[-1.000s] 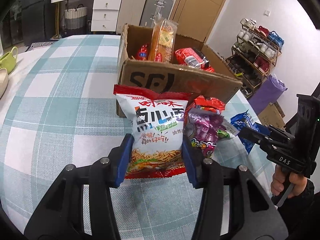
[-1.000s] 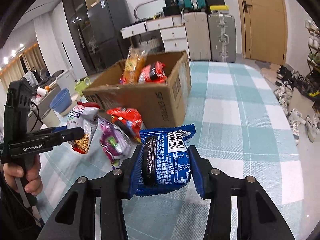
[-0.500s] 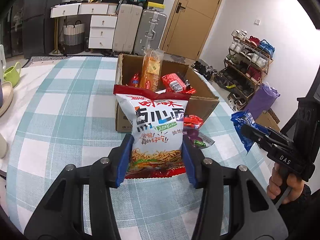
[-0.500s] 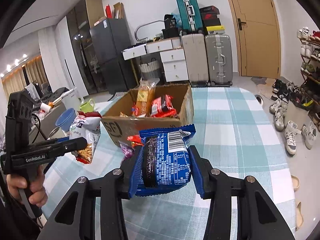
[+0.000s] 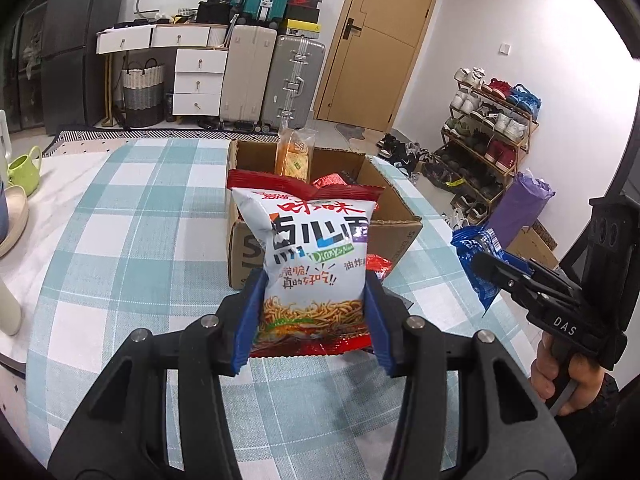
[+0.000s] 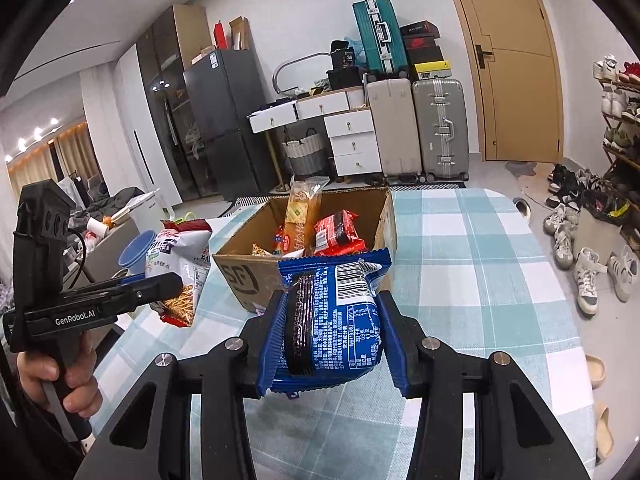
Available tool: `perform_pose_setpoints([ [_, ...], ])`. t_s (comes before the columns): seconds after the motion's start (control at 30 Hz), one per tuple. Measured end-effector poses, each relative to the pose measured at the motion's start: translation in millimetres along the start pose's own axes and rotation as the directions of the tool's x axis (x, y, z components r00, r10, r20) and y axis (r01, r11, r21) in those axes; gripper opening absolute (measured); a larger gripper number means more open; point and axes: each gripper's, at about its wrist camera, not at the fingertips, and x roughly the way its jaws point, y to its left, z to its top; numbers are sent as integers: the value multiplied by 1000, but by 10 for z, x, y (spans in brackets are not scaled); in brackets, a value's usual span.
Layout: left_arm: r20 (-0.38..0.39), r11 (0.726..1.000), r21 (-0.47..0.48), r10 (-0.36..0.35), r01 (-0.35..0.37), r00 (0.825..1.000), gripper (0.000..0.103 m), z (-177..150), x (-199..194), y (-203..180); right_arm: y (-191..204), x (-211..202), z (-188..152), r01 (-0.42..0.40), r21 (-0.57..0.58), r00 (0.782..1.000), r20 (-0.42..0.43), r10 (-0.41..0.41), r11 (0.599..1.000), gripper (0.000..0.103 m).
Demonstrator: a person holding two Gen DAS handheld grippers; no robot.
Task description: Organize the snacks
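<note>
Both hands have come up off the table over the last second, each carrying a packet, so the cardboard box [image 5: 320, 216] now sits lower in both views and its open top shows; earlier the packets were down level with the loose snacks beside the box front. Reads as pick done, carry to the box under way, drop not yet made. Left gripper [image 5: 314, 312] has its blue pads pressed on the lower sides of the white noodle snack bag [image 5: 316, 264], jaws narrowed to the bag's width, bag upright and clear of the checked tablecloth [image 5: 132, 240], in front of the box's near wall. Right gripper [image 6: 332, 334] is clamped tight on the blue wrapped snack [image 6: 336, 316], barcode side up, also held in the air just short of the box. No change in either grip across the second. Box already holds a tall orange packet [image 6: 304, 208] standing up and a red packet [image 6: 338, 232]. A red wrapper [image 5: 378, 264] peeks out behind the noodle bag by the box front, left on the table I'd guess.
</note>
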Motion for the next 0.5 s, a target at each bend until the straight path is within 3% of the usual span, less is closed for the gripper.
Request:
perform_pose_setpoints([
  [0.5,5,1000,6,-16,16,1000,45,217,109,-15,-81,-28,74,0,23,999,37,-1,1000,45],
])
